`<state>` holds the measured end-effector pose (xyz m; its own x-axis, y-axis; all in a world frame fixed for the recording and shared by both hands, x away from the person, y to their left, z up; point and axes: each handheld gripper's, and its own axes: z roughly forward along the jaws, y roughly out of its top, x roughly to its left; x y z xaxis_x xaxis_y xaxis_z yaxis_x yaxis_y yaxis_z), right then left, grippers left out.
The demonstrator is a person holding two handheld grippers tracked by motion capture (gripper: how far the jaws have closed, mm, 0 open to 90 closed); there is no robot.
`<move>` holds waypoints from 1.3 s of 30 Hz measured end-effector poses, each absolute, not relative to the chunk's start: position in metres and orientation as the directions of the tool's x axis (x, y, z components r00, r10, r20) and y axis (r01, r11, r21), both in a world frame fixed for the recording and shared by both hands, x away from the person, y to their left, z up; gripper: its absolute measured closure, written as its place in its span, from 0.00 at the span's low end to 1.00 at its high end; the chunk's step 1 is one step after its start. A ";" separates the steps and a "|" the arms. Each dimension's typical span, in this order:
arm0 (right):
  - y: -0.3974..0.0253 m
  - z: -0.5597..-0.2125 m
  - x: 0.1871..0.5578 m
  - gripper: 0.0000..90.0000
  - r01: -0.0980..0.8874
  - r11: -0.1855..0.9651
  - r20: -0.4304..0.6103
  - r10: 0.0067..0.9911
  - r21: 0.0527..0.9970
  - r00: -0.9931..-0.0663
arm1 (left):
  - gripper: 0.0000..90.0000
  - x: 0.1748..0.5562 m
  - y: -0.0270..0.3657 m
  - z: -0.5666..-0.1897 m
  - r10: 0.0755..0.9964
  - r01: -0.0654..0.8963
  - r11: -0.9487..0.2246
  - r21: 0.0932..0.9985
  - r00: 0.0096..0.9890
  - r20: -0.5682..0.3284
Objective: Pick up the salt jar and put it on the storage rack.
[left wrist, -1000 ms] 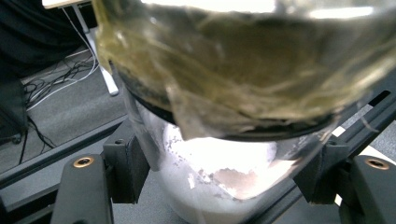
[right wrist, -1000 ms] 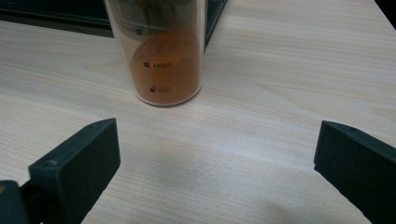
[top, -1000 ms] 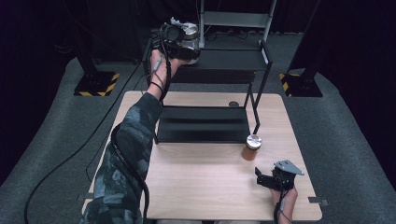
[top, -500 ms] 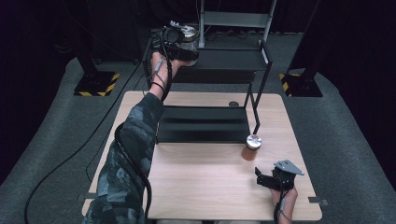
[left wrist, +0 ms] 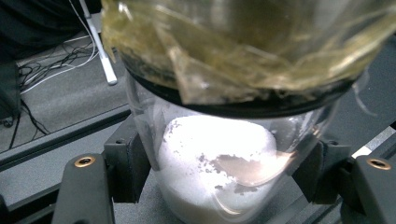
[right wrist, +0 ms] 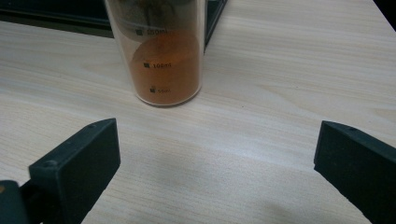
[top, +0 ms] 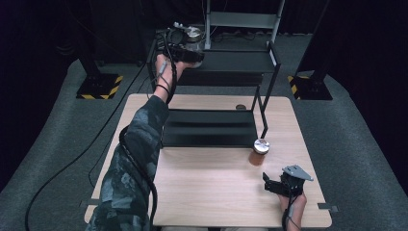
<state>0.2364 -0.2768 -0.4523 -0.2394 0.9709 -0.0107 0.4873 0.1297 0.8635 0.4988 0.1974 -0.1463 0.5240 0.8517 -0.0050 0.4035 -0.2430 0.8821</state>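
My left gripper (top: 185,41) is raised at the top shelf of a black two-tier rack (top: 240,62), shut on a clear glass jar (left wrist: 219,163) holding white powder. The jar (top: 194,34) has a metal lid and sits at the shelf's left end. In the left gripper view both jaws press the jar's sides, just above the shelf surface. A second jar (top: 260,151) with orange powder (right wrist: 163,70) and a silver lid stands on the table by the rack's front right leg. My right gripper (top: 276,185) rests open near the table's front right, with that jar a short way ahead of it (right wrist: 215,154).
The rack's lower shelf (top: 209,127) lies on the wooden table (top: 211,192). A small dark round thing (top: 240,107) sits behind it. Cables (top: 72,159) trail over the grey floor at left. Black stands with yellow-striped bases (top: 98,86) flank the table.
My left gripper with the white-powder jar has edged slightly toward the top shelf's left end. The right gripper and the orange jar have stayed still.
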 end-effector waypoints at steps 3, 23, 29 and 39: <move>-0.277 -0.452 0.236 0.00 0.487 0.128 -0.009 0.971 0.864 -0.239 | 0.34 0.499 0.196 -0.147 0.854 0.403 -0.242 0.883 0.521 -0.003; -0.277 -0.452 0.237 0.00 0.489 0.130 -0.009 0.970 0.863 -0.242 | 0.33 0.500 0.194 -0.146 0.860 0.407 -0.237 0.882 0.510 -0.004; -0.277 -0.452 0.237 0.00 0.489 0.131 -0.010 0.970 0.863 -0.242 | 0.17 0.499 0.196 -0.140 0.861 0.427 -0.240 0.872 0.508 -0.012; -0.277 -0.452 0.237 0.00 0.489 0.130 -0.010 0.971 0.863 -0.241 | 0.00 0.472 0.210 -0.131 0.836 0.411 -0.316 0.855 0.547 0.047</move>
